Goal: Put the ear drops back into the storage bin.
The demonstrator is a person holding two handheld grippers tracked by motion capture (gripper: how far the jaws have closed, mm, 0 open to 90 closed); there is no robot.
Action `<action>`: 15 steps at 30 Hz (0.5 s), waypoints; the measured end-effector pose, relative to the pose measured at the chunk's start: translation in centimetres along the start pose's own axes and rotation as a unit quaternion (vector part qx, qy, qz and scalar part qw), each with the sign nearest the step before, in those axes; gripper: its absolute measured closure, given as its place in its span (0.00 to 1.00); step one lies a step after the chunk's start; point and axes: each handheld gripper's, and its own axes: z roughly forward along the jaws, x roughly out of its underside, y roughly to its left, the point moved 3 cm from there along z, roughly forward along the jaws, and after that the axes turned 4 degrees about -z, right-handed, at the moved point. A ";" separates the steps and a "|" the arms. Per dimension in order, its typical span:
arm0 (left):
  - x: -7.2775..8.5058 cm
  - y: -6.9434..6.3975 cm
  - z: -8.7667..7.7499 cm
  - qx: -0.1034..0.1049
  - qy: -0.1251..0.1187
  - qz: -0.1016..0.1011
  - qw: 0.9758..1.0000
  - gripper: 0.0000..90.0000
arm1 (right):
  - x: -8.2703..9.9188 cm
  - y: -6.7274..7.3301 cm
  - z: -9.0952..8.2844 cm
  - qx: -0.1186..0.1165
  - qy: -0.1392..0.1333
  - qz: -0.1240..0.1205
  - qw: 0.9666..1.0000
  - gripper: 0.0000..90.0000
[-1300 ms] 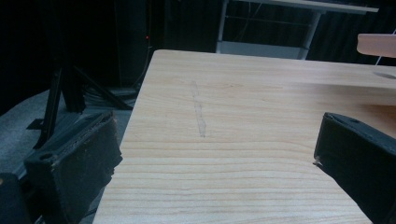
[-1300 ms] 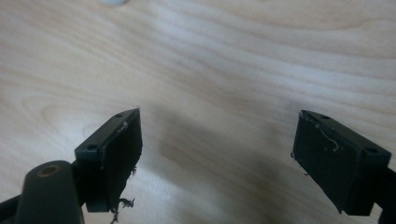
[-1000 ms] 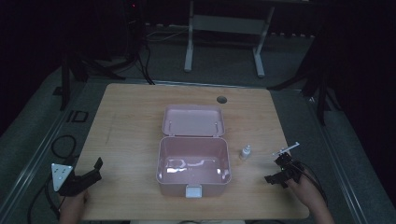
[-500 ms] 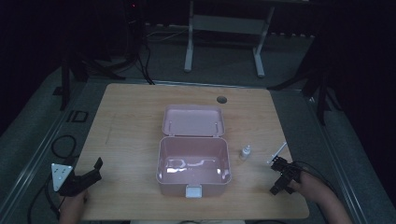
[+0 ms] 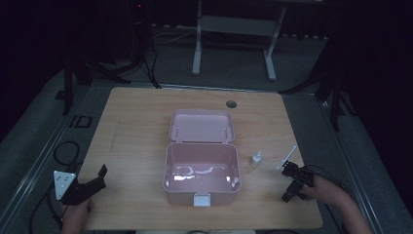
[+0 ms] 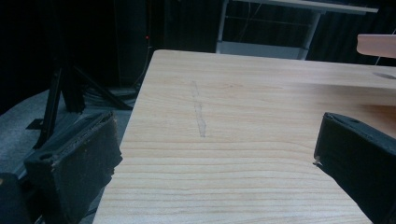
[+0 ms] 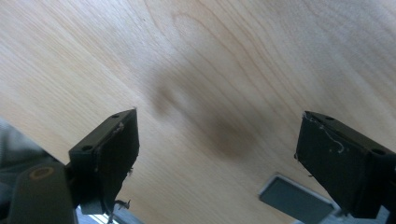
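Note:
An open pink box (image 5: pixel 202 192) sits mid-table with its lid (image 5: pixel 202 126) folded back flat; the inside looks bare. A small clear bottle (image 5: pixel 255 159) stands just right of it, and a thin white stick (image 5: pixel 287 157) lies beyond the bottle. My right gripper (image 5: pixel 288 184) hovers near the stick's near end, open, tilted down at bare wood (image 7: pixel 219 140). My left gripper (image 5: pixel 100 179) rests at the table's front left, open, with nothing between its jaws (image 6: pixel 215 140). A corner of the pink lid (image 6: pixel 376 45) shows at the left gripper view's far right.
The wooden table (image 5: pixel 136 126) has a round cable hole (image 5: pixel 231 104) at the back. A faint scratch (image 6: pixel 200 116) runs along the wood ahead of the left gripper. A grey flat piece (image 7: pixel 294 200) shows at the bottom of the right gripper view. Stands and cables surround the table.
My right gripper has turned and dropped slightly toward the near edge. The white stick now lies a little further left. The left gripper has not moved.

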 end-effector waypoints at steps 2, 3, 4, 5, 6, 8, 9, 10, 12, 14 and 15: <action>0.0 0.0 0.0 0.000 0.000 0.000 1.000 0.01 | -0.4 0.1 0.0 0.008 0.008 -0.010 1.000 0.14; 0.0 0.0 0.0 0.000 0.000 0.000 1.000 0.01 | -0.6 0.1 0.0 0.005 0.008 -0.013 1.000 0.14; 0.0 0.0 0.0 0.000 0.000 0.000 1.000 0.01 | -0.8 0.1 -0.1 0.003 0.007 -0.017 1.000 0.14; 0.0 0.0 0.0 0.000 0.000 0.000 1.000 0.01 | -0.9 0.1 -0.2 0.002 0.008 -0.019 1.000 0.14; 0.0 0.0 0.0 0.000 0.000 0.000 1.000 0.01 | -0.9 0.1 -0.2 0.002 0.008 -0.019 1.000 0.14; 0.0 0.0 0.0 0.000 0.000 0.000 1.000 0.01 | -1.6 0.0 -0.4 0.002 0.004 -0.021 1.000 0.14; 0.0 0.0 0.0 0.000 0.000 0.000 1.000 0.01 | -1.8 0.0 -0.5 -0.002 0.003 -0.019 1.000 0.14; 0.0 0.0 0.0 0.000 0.000 0.000 1.000 0.01 | -2.0 0.0 -0.5 -0.006 -0.001 -0.021 1.000 0.14; 0.0 0.0 0.0 0.000 0.000 0.001 1.000 0.01 | -2.4 -0.1 -0.6 -0.008 -0.002 -0.020 1.000 0.14; 0.0 0.0 0.0 0.000 0.000 0.001 1.000 0.01 | -2.9 -0.2 -0.7 -0.001 -0.002 -0.023 1.000 0.14; 0.0 0.0 0.0 0.000 0.000 0.001 1.000 0.01 | -3.1 -0.3 -0.7 0.001 -0.003 -0.022 1.000 0.14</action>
